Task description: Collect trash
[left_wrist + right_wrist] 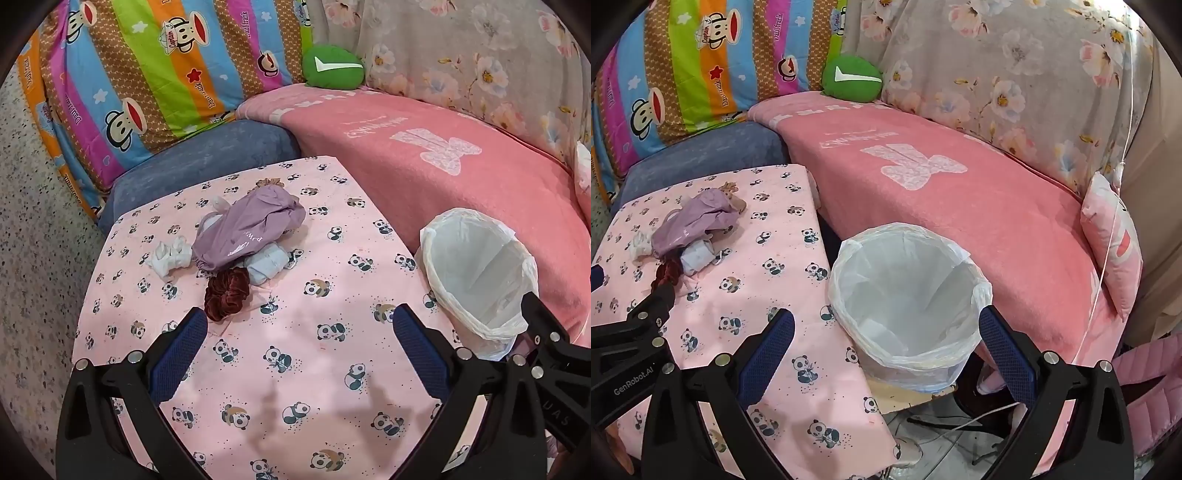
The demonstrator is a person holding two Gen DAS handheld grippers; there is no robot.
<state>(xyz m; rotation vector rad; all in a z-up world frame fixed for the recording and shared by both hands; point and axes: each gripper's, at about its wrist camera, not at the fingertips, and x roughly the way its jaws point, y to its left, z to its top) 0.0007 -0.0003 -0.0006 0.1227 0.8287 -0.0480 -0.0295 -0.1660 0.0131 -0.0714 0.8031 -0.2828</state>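
A pile lies on the panda-print tablecloth (295, 369): a purple bag (247, 225), a crumpled white tissue (170, 254), a pale blue wad (266, 266) and a dark red scrunchie (225, 295). My left gripper (299, 332) is open and empty, just in front of the scrunchie. A bin lined with a white bag (476, 273) stands to the right of the table. My right gripper (886, 332) is open and empty above the bin (908, 302). The pile also shows in the right wrist view (694, 229).
A pink blanket (960, 206) covers the sofa behind the bin. A green cushion (332, 66), a striped monkey-print quilt (147, 74) and a floral cover (1015, 74) lie at the back. A small pink pillow (1115, 240) and a white cable (1123, 147) are on the right.
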